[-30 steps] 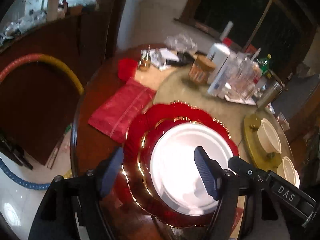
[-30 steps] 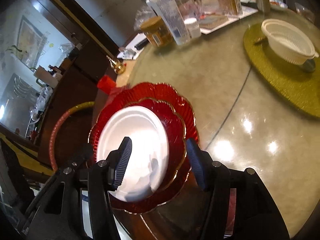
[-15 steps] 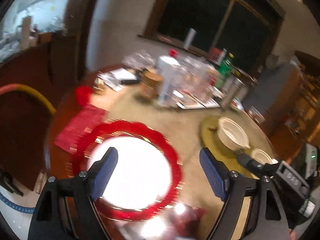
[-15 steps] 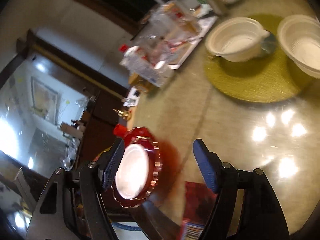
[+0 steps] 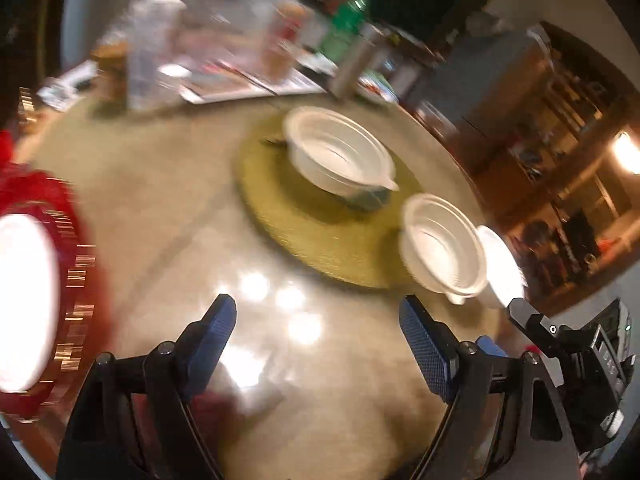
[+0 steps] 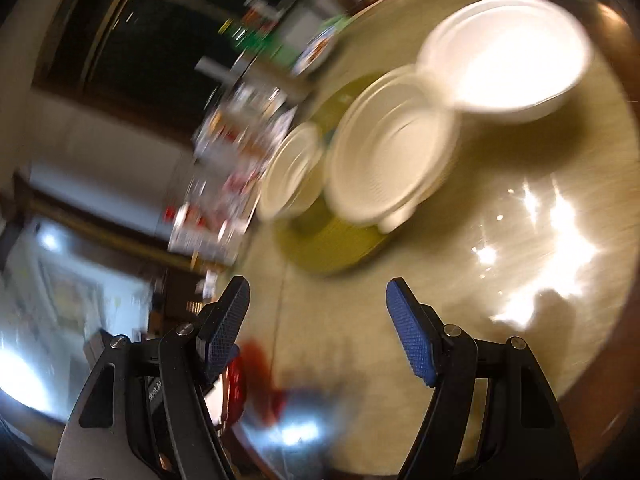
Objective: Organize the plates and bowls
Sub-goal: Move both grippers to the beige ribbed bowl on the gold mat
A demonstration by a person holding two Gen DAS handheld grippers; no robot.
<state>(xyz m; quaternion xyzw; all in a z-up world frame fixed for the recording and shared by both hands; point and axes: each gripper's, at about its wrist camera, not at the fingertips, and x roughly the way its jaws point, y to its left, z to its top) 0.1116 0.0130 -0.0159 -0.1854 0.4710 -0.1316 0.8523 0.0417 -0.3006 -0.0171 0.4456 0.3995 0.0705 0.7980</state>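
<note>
A: What are the two grippers doing?

B: In the left wrist view, the left gripper (image 5: 318, 338) sits at the bottom of the frame with its blue-padded fingers (image 5: 424, 344) spread wide and nothing between them, only the glossy beige round tabletop (image 5: 172, 200). In the right wrist view, the right gripper (image 6: 316, 324) is likewise spread wide at the bottom of the frame and holds nothing.

A: Where are the bowls?

B: In the left view, one white ribbed plastic bowl (image 5: 340, 152) sits just above centre on the round olive-green woven placemat (image 5: 320, 236). A second white ribbed bowl (image 5: 442, 242) is right of centre at the mat's lower right edge, and a third white bowl (image 5: 500, 264) shows just beyond it, touching or overlapping it; blur makes that hard to tell. In the right view the same three appear in the upper half: a small-looking one (image 6: 290, 170) at centre left, a larger one (image 6: 390, 148) in the middle, and a bright, overexposed one (image 6: 506, 52) at upper right. The green mat (image 6: 328, 248) lies under the first two.

A: And the plates?

B: At the left edge of the left view there is a white round plate (image 5: 24, 300) lying on a red scalloped plate with gold trim (image 5: 76, 280), well apart from the bowls.

A: Anything else?

B: Blurred bottles and jars (image 5: 160, 52) crowd the upper left of the left view.
</note>
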